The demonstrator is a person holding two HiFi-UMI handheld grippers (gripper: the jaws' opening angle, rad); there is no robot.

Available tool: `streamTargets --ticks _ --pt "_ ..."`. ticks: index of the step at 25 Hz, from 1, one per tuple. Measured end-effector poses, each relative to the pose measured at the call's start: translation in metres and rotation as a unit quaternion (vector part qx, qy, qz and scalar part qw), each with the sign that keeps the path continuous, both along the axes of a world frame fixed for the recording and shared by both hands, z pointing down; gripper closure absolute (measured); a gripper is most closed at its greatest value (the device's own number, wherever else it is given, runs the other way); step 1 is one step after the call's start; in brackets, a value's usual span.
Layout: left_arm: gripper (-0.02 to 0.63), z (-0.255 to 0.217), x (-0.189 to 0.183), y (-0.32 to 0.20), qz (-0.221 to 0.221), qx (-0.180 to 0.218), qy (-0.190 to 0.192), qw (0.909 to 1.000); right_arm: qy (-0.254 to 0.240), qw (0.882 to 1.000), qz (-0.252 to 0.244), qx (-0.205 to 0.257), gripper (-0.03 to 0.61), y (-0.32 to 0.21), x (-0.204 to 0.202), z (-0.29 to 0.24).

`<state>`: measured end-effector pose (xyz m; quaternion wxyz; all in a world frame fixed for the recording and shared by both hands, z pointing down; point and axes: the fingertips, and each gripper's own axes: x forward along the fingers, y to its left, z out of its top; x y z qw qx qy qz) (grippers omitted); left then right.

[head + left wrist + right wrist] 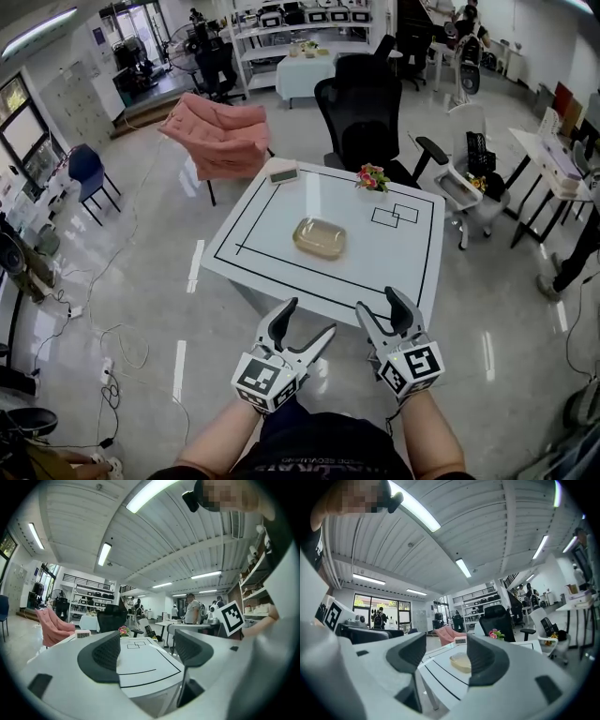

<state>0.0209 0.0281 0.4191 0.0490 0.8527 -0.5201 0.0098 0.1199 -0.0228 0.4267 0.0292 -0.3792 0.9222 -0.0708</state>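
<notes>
The tabletop (pixel 272 220) is looking like smooth white laminate, shining faintly, with matt black lines running around the dish (pixel 320 237). The dish itself is gleaming as glossy, translucent amber plastic or glass; which of the two is not showing. Nearer than the dish, the left hand-held gripper (pixel 308 318) and the right hand-held gripper (pixel 377 301) are showing matt pale-grey plastic shells, with dull black ribbed pads (pixel 107 652) lining their jaws. Beyond the dish, soft pink cloth is draping a chair (pixel 217 136), and a black chair (pixel 364 103) is showing matt mesh. The floor (pixel 159 244) is gleaming, polished, reflecting the lights.
</notes>
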Motion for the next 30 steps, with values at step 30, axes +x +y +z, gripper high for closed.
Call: streamTargets --ticks 30 --pt "0.261 0.000 -0.166 -0.174 0.142 -0.028 0.036 0.9889 0.020 0.984 0.164 -0.065 0.321 -0.163 -0.133 0.005"
